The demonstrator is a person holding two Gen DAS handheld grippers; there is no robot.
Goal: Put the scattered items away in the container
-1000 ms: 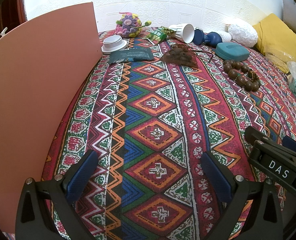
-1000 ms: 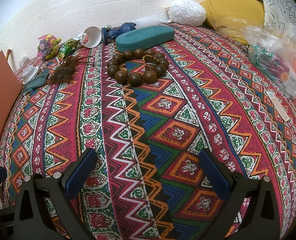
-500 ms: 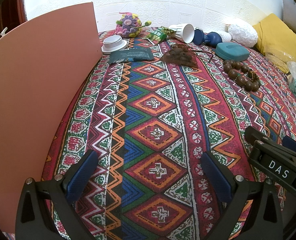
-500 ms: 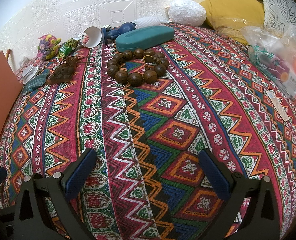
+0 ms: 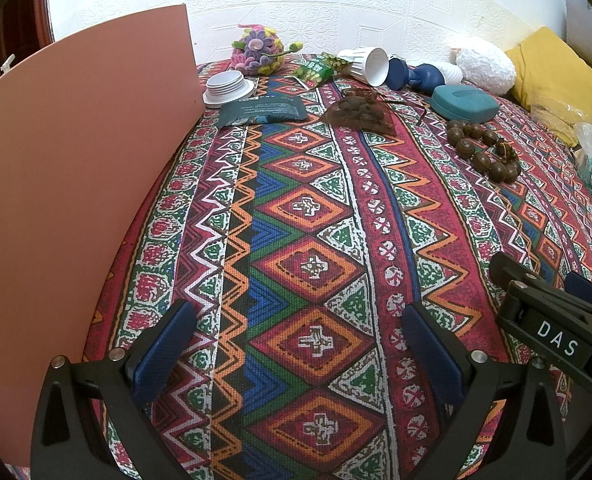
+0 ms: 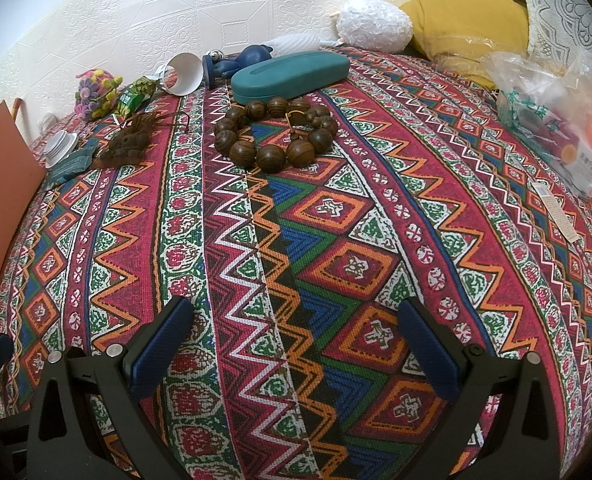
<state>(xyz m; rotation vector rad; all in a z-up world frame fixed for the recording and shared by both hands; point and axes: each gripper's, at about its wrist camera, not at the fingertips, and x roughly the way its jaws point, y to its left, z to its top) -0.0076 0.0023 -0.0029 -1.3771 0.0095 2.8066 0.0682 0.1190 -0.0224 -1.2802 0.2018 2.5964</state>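
Scattered items lie at the far end of a patterned cloth: a wooden bead bracelet (image 6: 275, 132) (image 5: 483, 149), a teal case (image 6: 290, 75) (image 5: 465, 103), a brown mesh pouch of beads (image 5: 359, 113) (image 6: 127, 143), a dark packet (image 5: 263, 111), a white lid stack (image 5: 228, 86), a tipped white cup (image 5: 368, 65) (image 6: 182, 73), a green snack bag (image 5: 317, 68) and a pipe-cleaner flower bunch (image 5: 259, 50). My left gripper (image 5: 296, 356) and right gripper (image 6: 292, 350) both stand open near the front, empty, far from every item. No container is identifiable.
A tall orange board (image 5: 68, 184) stands along the left edge. Blue objects (image 5: 418, 75), a white fluffy pillow (image 6: 374, 24) and a yellow cushion (image 6: 468, 12) sit by the back wall. A clear plastic bag (image 6: 552, 116) lies at the right. The right gripper's body (image 5: 556, 340) shows beside the left.
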